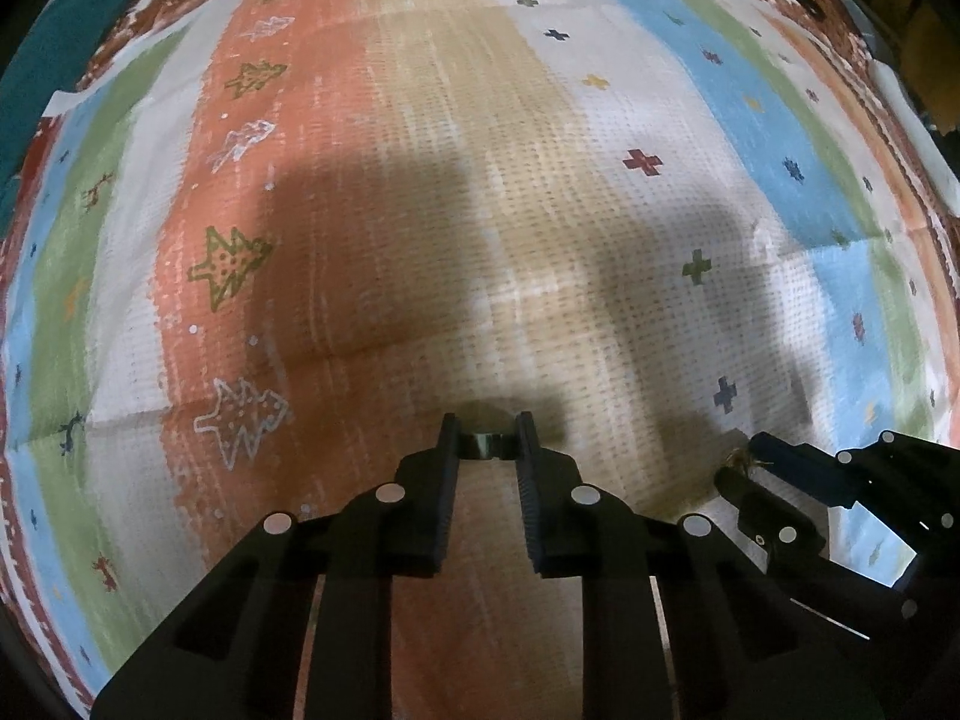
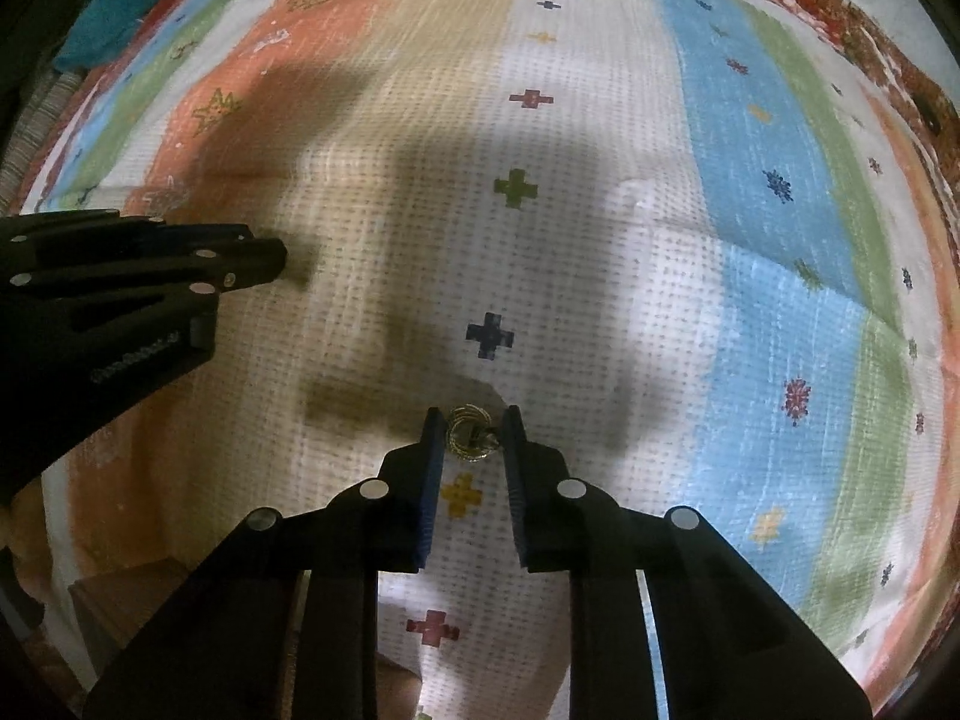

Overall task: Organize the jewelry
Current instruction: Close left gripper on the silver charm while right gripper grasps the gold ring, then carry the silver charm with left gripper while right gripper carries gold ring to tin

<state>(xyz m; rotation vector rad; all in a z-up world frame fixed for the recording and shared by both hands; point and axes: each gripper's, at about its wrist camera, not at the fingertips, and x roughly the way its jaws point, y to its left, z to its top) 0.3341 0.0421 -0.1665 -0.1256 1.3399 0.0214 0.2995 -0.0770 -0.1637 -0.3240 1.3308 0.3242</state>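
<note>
- Black left gripper (image 1: 487, 441) pinches a dark shiny metal ring (image 1: 483, 444) at its fingertips, above the striped woven cloth (image 1: 420, 180).
- Your right gripper (image 2: 471, 435) is clamped on a gold wire-loop earring (image 2: 468, 433), also held off the cloth.
- Step looks like carry to storage; no tray or box in view.
- Next: find the holder, lower gently, then release.

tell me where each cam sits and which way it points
Left wrist: sits on the left gripper, looking forward and down along its jaws at the striped cloth; a dark ring is clamped at the tips.
Right wrist: sits on the right gripper, facing the same cloth; its jaws pinch gold rings.
Shared: each view catches the other gripper at its edge, plus the cloth's blue cross.
</note>
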